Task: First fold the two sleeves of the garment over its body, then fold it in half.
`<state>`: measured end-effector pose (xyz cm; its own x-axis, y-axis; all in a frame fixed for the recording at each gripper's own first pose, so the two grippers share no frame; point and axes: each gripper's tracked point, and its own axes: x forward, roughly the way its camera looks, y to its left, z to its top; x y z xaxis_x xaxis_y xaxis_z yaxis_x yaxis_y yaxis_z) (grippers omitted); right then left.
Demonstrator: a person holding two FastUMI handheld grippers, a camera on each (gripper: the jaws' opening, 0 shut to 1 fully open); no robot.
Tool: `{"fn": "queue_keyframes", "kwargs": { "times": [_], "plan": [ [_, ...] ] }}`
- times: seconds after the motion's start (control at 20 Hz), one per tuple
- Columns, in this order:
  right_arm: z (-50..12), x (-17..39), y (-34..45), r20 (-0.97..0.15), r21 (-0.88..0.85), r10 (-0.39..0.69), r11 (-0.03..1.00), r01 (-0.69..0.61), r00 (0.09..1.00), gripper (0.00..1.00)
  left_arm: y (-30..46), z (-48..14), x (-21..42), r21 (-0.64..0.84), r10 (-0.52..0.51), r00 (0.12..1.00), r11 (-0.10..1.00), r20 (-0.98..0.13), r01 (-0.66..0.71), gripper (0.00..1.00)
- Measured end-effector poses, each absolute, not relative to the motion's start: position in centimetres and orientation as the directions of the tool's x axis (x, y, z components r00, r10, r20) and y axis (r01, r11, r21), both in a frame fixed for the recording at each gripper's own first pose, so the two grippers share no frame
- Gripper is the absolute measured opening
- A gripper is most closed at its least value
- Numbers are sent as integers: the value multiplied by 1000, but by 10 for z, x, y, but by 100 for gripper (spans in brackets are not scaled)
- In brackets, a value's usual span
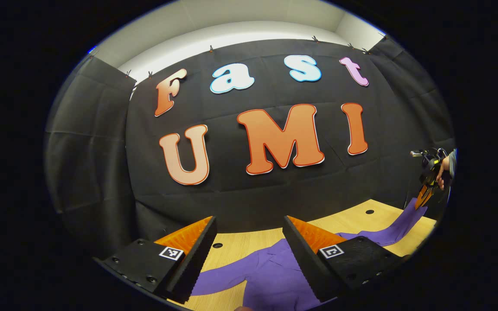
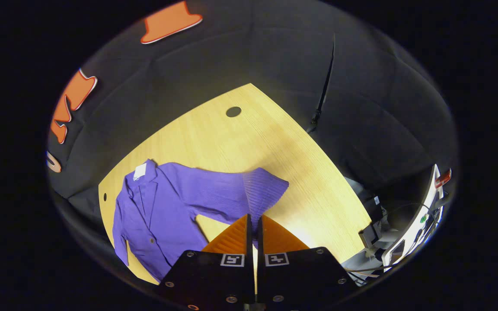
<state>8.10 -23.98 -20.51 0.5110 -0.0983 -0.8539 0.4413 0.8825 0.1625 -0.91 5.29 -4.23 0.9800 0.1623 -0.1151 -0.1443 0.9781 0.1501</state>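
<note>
Closest in the left gripper view: left gripper [image 1: 249,242] spread wide, holding nothing, hovering above the purple garment [image 1: 270,272] spread on the wooden table [image 1: 253,242]. Beyond the fingers, a sleeve [image 1: 394,229] running off to the right, rising from the tabletop up to the right gripper [image 1: 423,199], pinched there at its end. Farther still, a hand [image 1: 442,172] wrapped round that gripper's handle, against the black cloth wall [image 1: 102,151].

In the right gripper view: right gripper [image 2: 254,224] closed to a thin slit, clamped on the ribbed cuff [image 2: 264,192] of the sleeve [image 2: 214,192]. Past the tips, sleeve stretched back leftward toward the garment body [image 2: 154,220], lying flat near the table's [image 2: 249,142] left edge, collar with a white tag [image 2: 139,171] at the far end. Round hole [image 2: 233,112] in the tabletop farther out. Off the table's right edge, cluttered equipment with cables [image 2: 409,233].
</note>
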Motion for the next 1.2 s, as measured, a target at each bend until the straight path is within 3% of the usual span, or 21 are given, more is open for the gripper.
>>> {"fn": "queue_keyframes", "kwargs": {
  "times": [0.4, 1.2],
  "plan": [
    [-156, 125, -128, -803, 197, -6, 941, 275, 595, 3, 113, -60, -9, 130, 214, 967, 972, -138, -196, 98],
    [-155, 180, 90, -792, 263, 222, 965, -10, 569, 2, 262, -112, -59, 151, 457, 853, 889, -251, -432, 98]
  ]
}}
